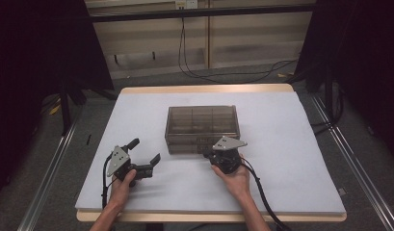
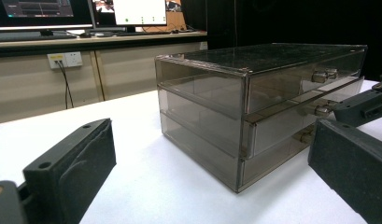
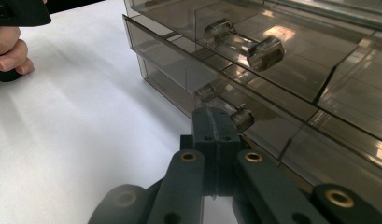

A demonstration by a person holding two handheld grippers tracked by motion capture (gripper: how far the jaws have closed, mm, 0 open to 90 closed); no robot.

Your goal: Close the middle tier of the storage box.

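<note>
Sitting mid-table, smoky clear three-drawer cabinet, small knobs on drawer fronts, right gripper jaws pressed together beside the lower knob, left gripper jaws spread, well apart.

1. Drawer cabinet: on the table, directly ahead of my right claw, whose tips sit just beside a low drawer knob.
2. Upper knob: above and beyond that claw.
3. My left claw: well left of the right one, cabinet ahead to its right.
4. Monitors: on a desk far behind the cabinet.
</note>
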